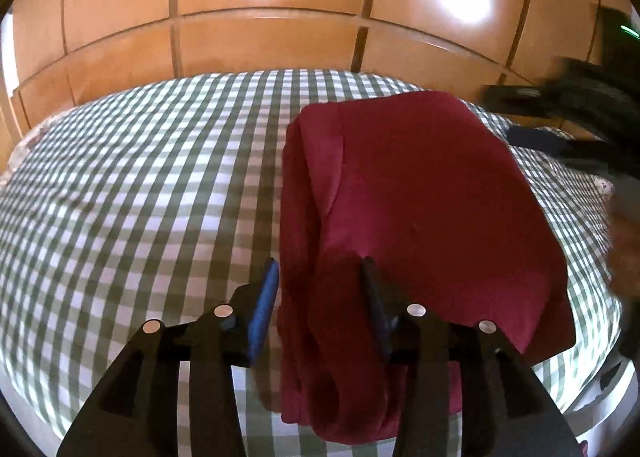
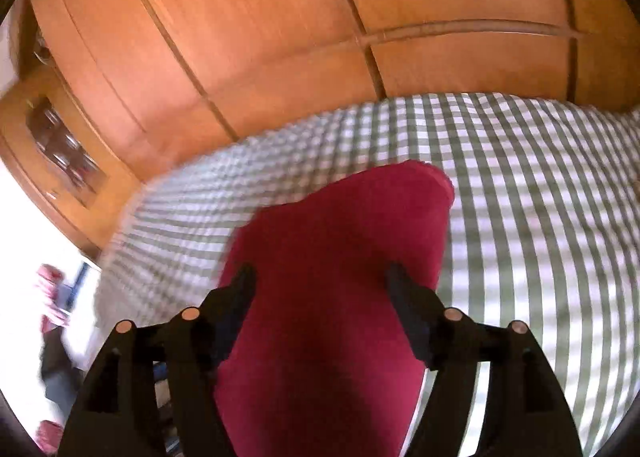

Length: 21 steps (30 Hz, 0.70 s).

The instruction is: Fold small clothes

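The left hand-held gripper (image 1: 320,277) has its two black fingers spread partway over the near left edge of the dark red garment (image 1: 420,197). The blue-faced pad (image 1: 264,305) on one finger stands just beside the cloth, the other finger lies over it, and neither visibly presses, so the cloth looks released rather than pinched. The right hand-held gripper (image 2: 320,281) is spread wider, with the same red garment (image 2: 340,257) under and between its fingers and clear of both.

The garment lies on the bed (image 1: 140,197), already folded into a thick, rounded packet with several layers stacked along its left side.

The main risk, as I judge it, is that those stacked layers spring open or slide once nothing holds them. The cloth looks soft, matte and slightly fuzzy, like a knit or fleece, and bulky folds of that kind tend to relax. A finger leaving at a slant could also catch the top layer and drag it askew, and the near edge hangs loosely around the left fingers. The right wrist view is blurred, so the edges there are hard to read.

The bed cover is a smooth green-and-white gingham, gently domed and yielding, which gives a fold little firm backing. Behind it stands a glossy orange-brown wooden wardrobe (image 2: 280,37) with panelled doors.
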Tool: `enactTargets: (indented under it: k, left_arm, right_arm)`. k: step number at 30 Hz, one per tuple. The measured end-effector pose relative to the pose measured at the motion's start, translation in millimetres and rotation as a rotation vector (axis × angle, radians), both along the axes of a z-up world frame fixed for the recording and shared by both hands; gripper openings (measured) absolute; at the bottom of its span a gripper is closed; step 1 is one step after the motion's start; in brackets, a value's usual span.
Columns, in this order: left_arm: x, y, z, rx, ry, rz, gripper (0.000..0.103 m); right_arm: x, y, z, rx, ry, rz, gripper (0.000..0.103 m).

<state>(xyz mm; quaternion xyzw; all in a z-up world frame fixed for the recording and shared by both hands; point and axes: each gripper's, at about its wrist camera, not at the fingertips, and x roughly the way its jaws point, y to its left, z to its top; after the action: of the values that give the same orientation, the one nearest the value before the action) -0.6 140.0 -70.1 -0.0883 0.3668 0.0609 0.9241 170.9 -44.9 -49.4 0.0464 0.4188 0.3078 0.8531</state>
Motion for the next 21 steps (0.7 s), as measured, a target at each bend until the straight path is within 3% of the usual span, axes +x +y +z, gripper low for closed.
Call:
enactTargets:
  k: [3,5,6,10,15,21]
  left_arm:
    - [2,1,-3,-0.005,-0.004,0.009,0.048]
    - [5,2,-4,-0.018,0.0,0.008,0.053]
    - [5,3,-4,-0.018,-0.001,0.012,0.056]
    - [3,4,-4,-0.029,-0.004,0.019,0.063]
    - [-3,3,-3,-0.017,-0.008,0.034,0.071]
    - [-10,6,-3,-0.033,-0.013,0.035,0.071]
  right_arm:
    - [36,19,-45,-0.172,0.063,-0.036,0.073]
    - [50,12,-69,-0.147,0.135,-0.05,0.081]
    - [54,4,-71,-0.098,0.157,-0.061,0.081]
    - [51,-9,-70,-0.056,0.143,-0.061,0.082]
    - [41,-29,-56,-0.022,0.124,-0.076,0.093]
    - [15,-54,-40,0.056,0.134,-0.093,0.096]
